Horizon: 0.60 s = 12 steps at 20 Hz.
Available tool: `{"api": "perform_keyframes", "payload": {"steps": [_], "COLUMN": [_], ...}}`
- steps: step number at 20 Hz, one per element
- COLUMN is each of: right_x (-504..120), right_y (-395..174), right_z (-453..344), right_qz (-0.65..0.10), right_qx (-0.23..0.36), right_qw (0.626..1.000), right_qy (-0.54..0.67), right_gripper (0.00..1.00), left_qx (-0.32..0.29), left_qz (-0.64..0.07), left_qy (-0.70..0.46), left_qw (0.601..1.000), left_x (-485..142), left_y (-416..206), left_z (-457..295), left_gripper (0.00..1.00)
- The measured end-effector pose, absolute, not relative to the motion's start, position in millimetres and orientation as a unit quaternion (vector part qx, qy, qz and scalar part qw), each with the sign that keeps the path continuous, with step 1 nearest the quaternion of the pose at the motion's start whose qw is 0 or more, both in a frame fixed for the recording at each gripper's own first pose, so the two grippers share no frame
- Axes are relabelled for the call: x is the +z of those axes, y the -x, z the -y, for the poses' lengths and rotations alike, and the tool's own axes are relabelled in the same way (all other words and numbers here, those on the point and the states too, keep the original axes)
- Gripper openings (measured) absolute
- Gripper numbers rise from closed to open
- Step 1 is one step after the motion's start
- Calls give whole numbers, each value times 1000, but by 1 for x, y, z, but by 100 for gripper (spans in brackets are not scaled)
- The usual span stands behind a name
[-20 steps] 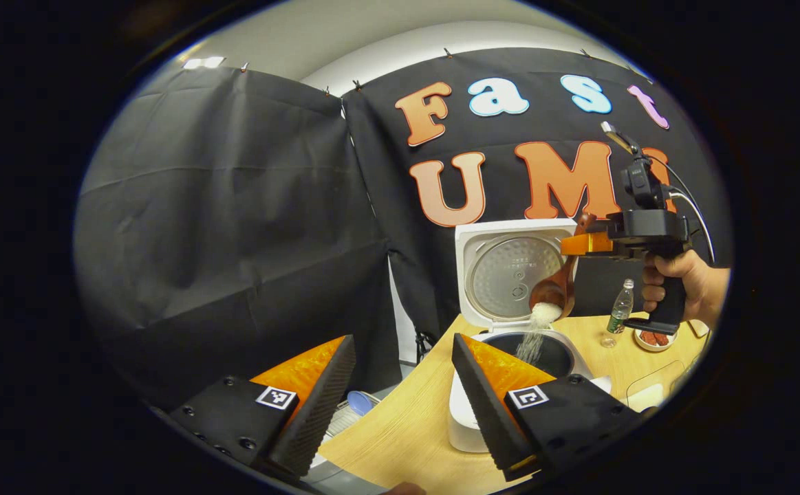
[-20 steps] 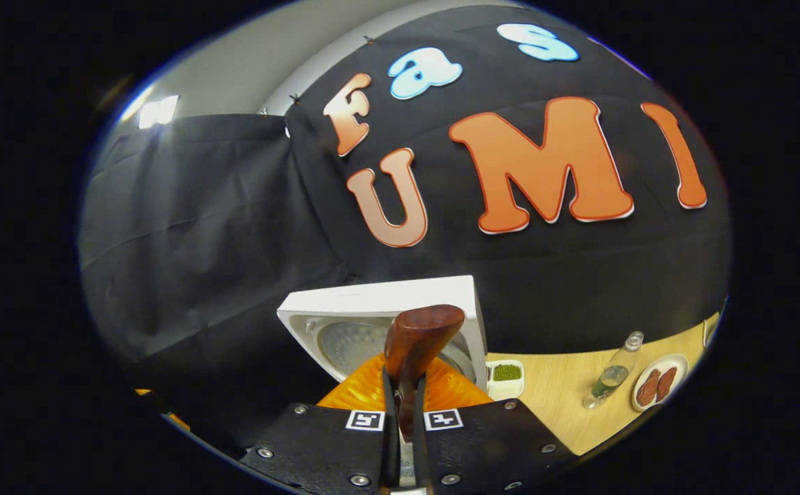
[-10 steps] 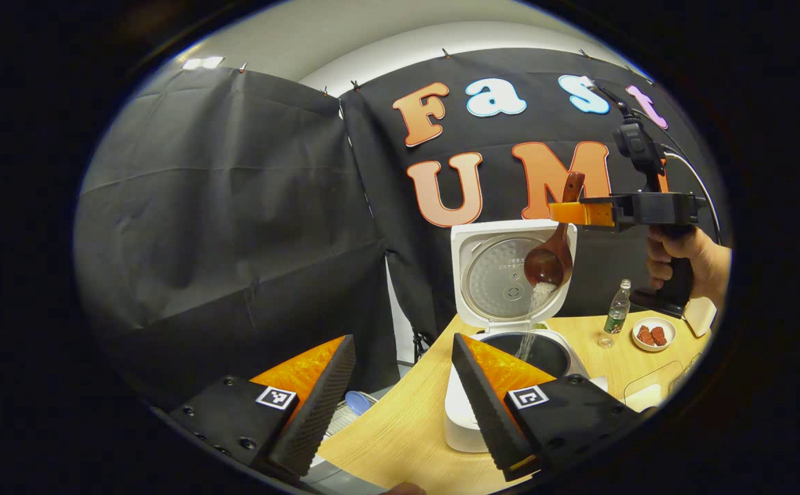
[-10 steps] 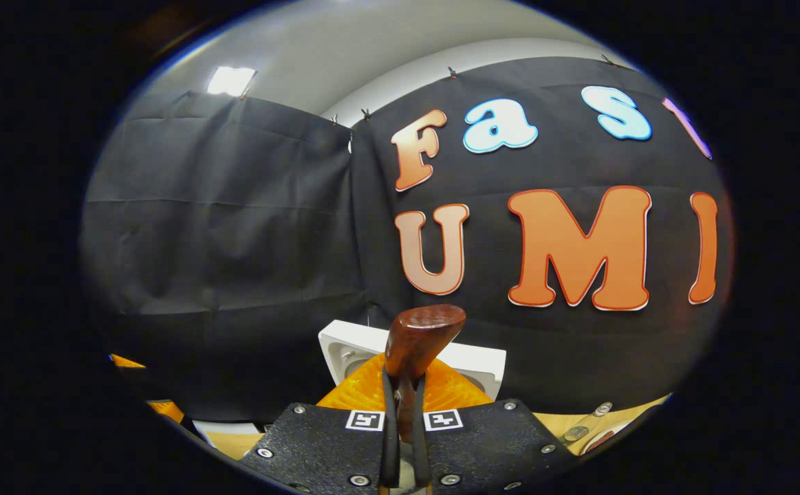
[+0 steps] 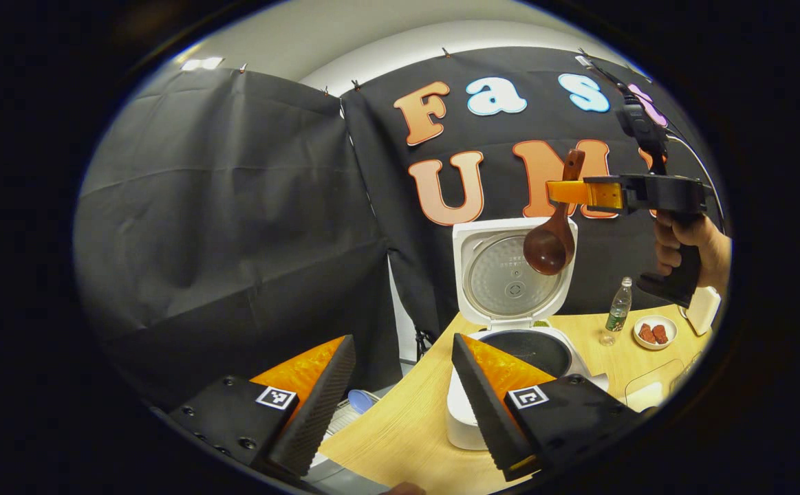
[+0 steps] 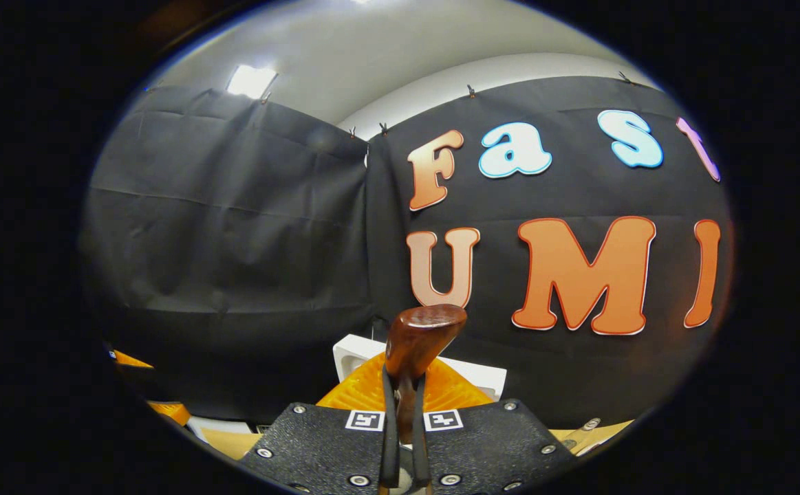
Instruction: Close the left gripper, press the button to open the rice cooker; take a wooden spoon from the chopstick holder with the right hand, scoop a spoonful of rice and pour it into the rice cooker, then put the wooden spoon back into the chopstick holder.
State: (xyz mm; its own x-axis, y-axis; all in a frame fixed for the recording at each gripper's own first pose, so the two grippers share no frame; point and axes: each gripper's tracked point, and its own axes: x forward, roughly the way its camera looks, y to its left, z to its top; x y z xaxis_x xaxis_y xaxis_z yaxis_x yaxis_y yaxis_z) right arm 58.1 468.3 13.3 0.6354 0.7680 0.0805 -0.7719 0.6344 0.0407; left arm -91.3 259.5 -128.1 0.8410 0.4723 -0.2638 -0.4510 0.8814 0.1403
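Now lifted and emptied: dark brown wooden spoon [image 5: 549, 242], clamped in right gripper [image 5: 567, 192] above open white rice cooker [image 5: 514, 302]; left gripper [image 5: 403, 385] spread wide, holding nothing.

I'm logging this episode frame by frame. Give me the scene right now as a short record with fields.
rice cooker: on table, lid open upright
wooden spoon: hanging bowl down in front of the lid, above the pot
right tongs: shut on the spoon's handle
left tongs: open, holding nothing
table: also holds a bottle and a small dish
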Motion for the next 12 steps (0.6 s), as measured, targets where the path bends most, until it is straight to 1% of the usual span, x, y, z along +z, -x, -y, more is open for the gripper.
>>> {"api": "perform_keyframes", "payload": {"steps": [1, 2, 5, 6, 10, 12], "right_x": [1, -9, -43, -53, -92, -111], "right_y": [-57, -56, -61, -63, -74, -78], "right_z": [-465, -458, -425, -407, -325, -278], "right_qz": [7, -15, -77, -94, -153, -179], "right_qx": [427, 428, 412, 401, 342, 307], "right_qw": [903, 902, 903, 905, 913, 917], "right_qy": [-44, -59, -99, -109, -158, -182], "right_gripper": [7, 7, 7, 7, 7, 7], "left_qx": [240, 239, 233, 230, 214, 201], "left_qz": [-147, -146, -147, -147, -150, -152], "left_qy": [-35, -35, -35, -34, -25, -18], "left_qw": [959, 959, 961, 961, 965, 968], "left_x": [-127, -128, -128, -128, -130, -131], "left_y": [90, 91, 89, 87, 73, 66], "left_z": [-258, -257, -249, -246, -224, -207], "left_gripper": [96, 94, 94, 96, 96, 94]}}
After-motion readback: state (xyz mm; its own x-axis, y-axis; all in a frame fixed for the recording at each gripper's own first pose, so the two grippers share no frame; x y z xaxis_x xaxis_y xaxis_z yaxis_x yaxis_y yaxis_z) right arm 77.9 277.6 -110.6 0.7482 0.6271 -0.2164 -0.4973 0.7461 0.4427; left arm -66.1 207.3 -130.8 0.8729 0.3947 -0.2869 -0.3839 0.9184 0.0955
